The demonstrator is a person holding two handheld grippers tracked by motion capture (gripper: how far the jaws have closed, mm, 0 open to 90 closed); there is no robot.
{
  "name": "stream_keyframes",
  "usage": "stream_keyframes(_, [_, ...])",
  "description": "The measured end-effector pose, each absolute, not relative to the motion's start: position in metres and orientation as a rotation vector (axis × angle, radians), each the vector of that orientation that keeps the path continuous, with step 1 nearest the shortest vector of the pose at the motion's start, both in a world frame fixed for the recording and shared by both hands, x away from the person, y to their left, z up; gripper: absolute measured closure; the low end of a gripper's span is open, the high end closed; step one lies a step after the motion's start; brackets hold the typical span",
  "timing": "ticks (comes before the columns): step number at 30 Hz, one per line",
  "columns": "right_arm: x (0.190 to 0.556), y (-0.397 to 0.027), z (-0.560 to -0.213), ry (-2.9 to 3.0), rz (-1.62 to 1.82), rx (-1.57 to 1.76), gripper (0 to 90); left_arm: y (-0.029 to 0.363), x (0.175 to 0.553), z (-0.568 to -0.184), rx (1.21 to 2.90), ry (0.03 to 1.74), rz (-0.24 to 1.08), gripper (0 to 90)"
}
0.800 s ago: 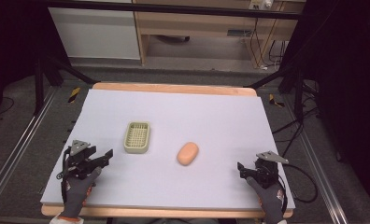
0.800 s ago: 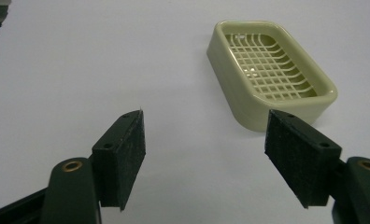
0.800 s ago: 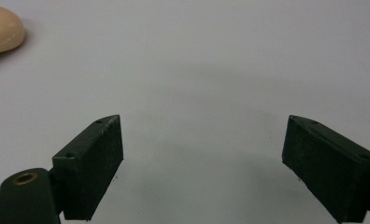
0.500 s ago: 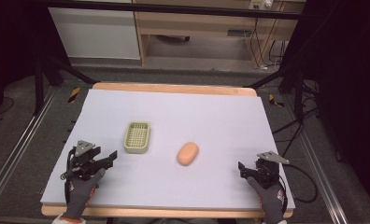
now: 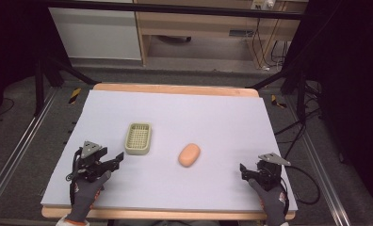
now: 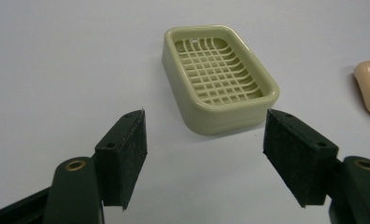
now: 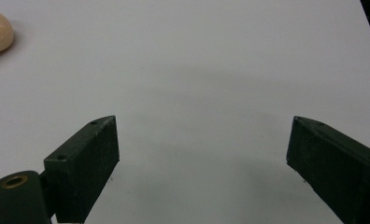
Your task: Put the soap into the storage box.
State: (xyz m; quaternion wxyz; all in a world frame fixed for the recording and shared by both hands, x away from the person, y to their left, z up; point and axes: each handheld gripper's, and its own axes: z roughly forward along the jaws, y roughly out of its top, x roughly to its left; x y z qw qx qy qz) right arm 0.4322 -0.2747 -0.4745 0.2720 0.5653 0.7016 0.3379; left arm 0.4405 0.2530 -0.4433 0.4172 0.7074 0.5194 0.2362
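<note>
Pale sheet-covered table (image 5: 175, 113) on dark flooring, wooden shelving behind; green soap dish (image 5: 138, 138) and soap (image 5: 189, 155) mid-surface; left gripper (image 5: 113, 161) and right gripper (image 5: 247, 170) at near corners, jaws wide, empty.

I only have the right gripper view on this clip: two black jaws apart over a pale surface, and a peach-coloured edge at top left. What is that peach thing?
Observer: A rounded peach soap bar, lying alone near the middle of the table.
Operator: Anything else on the table?
Observer: Yes, a pale green soap dish with a grid floor, left of the bar and apart from it; nothing lies in it.
Operator: Where is the left gripper?
Observer: The left gripper sits just short of the dish's near end, jaws open, touching nothing.
Operator: And which gripper is nearer its object?
Observer: The left; the right gripper is well off from the bar.
</note>
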Motion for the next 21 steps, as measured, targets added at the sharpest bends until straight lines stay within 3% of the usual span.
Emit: stream_keyframes(21, [0.431, -0.273, -0.473, 1.869, 0.916, 1.519, 9.7, 0.227, 0.441, -0.437, 1.803, 1.244, 0.578, 30.6])
